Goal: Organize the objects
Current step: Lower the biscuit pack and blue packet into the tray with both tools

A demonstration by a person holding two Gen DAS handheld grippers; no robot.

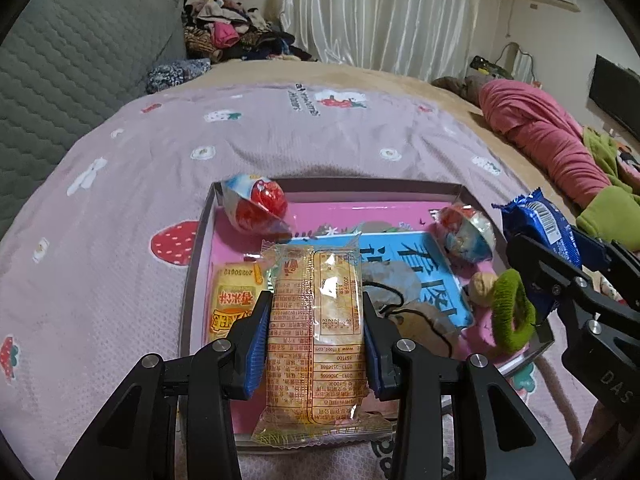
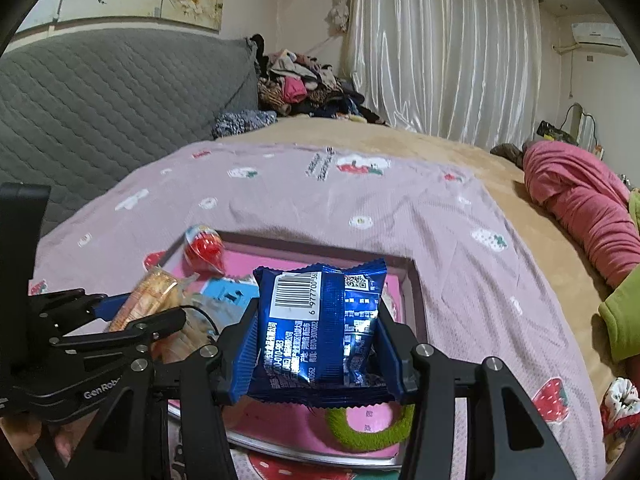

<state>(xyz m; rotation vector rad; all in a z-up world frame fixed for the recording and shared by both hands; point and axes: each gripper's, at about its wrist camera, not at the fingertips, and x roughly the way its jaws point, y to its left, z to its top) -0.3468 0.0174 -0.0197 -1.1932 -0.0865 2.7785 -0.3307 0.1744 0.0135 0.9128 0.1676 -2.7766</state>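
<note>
My left gripper point(image 1: 316, 316) is shut on a clear-wrapped orange cracker pack point(image 1: 316, 332), held over the near part of a pink-lined tray point(image 1: 200, 240). My right gripper point(image 2: 318, 326) is shut on a blue snack packet point(image 2: 320, 328) above the tray's point(image 2: 416, 304) right side; the same blue packet point(image 1: 540, 224) and gripper show at the right of the left wrist view. In the tray lie two red-and-white egg sweets point(image 1: 256, 204) point(image 1: 466, 232), a yellow snack pack point(image 1: 232, 304), a blue card point(image 1: 404, 264), a walnut point(image 1: 482, 286) and a green hair tie point(image 1: 516, 312).
The tray rests on a purple strawberry-print blanket point(image 1: 280, 136) over a bed. A grey quilted headboard point(image 1: 80, 64) stands at the left, a clothes pile point(image 1: 236, 32) at the back, pink and green bedding point(image 1: 552, 136) at the right.
</note>
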